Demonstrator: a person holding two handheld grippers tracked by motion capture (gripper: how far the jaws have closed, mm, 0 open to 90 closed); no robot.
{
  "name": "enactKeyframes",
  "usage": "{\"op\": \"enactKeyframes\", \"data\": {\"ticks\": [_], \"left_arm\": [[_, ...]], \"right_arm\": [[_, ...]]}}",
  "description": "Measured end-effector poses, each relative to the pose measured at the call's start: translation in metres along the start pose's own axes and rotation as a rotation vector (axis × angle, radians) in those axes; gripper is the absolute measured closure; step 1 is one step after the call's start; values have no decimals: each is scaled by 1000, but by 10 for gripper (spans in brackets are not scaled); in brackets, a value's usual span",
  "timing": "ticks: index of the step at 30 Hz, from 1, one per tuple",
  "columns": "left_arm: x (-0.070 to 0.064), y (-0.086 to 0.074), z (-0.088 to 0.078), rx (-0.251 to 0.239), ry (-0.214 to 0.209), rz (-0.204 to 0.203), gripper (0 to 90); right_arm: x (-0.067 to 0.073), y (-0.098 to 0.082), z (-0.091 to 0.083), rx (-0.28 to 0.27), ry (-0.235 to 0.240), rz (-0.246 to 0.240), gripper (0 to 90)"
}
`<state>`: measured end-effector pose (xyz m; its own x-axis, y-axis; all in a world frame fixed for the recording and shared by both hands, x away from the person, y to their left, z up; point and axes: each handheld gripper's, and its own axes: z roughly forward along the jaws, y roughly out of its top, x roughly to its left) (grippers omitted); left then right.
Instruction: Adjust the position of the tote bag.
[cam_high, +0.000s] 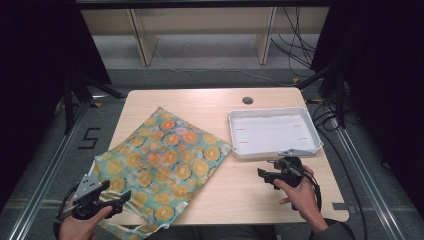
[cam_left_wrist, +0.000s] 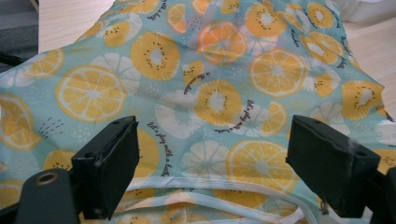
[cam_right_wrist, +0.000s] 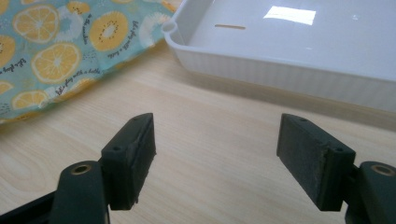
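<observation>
A teal cloth printed with orange and lemon slices (cam_high: 160, 160) lies spread on the left half of the wooden table, its near corner hanging over the front edge. My left gripper (cam_high: 112, 197) hovers over that near corner with its jaws wide apart; the cloth (cam_left_wrist: 205, 93) and its white hem lie below the jaws, nothing pinched. My right gripper (cam_high: 267, 176) is held just in front of the white tray (cam_high: 274, 132), jaws apart over bare wood. In the right gripper view, the tray (cam_right_wrist: 280, 70) is ahead and the cloth (cam_right_wrist: 56, 51) at upper left.
The white tray is empty and sits at the table's right rear. A round cable hole (cam_high: 247, 100) is near the back edge. Bare tabletop (cam_high: 235, 190) lies between the cloth and my right hand. Wooden furniture legs and cables stand on the floor beyond.
</observation>
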<state>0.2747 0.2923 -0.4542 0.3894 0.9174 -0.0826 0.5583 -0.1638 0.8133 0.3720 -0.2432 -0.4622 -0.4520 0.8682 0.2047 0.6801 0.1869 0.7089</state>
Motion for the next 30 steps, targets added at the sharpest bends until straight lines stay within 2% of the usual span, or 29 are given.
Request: {"op": "enactKeyframes", "data": {"ticks": [2, 5, 8, 12, 14, 15, 23, 24, 25, 26, 27, 29, 30], "left_arm": [[0, 0, 0, -1, 2, -9, 164], [-1, 0, 0, 0, 2, -3, 164], [0, 0, 0, 1, 2, 0, 163], [0, 0, 0, -1, 3, 3, 164], [-1, 0, 0, -1, 3, 2, 164], [-1, 0, 0, 1, 4, 5, 163], [-1, 0, 0, 10, -4, -3, 163], [-1, 0, 1, 27, -26, -11, 163], [-1, 0, 1, 27, -26, -11, 165], [-4, 0, 3, 35, -45, -12, 172], [-6, 0, 3, 37, -53, -16, 178], [-7, 0, 3, 42, -68, -18, 185], [-11, 1, 4, 43, -84, -16, 200]], "right_arm": [[0, 0, 0, 1, 0, -1, 274], [1, 0, 0, 8, -1, 7, 269], [1, 0, -1, 22, -24, -3, 265], [2, 0, -1, 26, -7, 2, 253], [1, 1, 1, -3, 2, -13, 243], [3, 2, 0, 4, 10, -3, 235], [8, 3, 0, -6, 35, -22, 201], [13, 2, -1, -9, 44, 6, 201], [13, 2, -1, -9, 44, 6, 201], [15, 3, 1, 1, 54, -17, 193], [14, 3, 2, -13, 69, -52, 193], [16, 3, 2, -6, 75, -54, 193], [19, 3, 3, 0, 79, -71, 192]]}}
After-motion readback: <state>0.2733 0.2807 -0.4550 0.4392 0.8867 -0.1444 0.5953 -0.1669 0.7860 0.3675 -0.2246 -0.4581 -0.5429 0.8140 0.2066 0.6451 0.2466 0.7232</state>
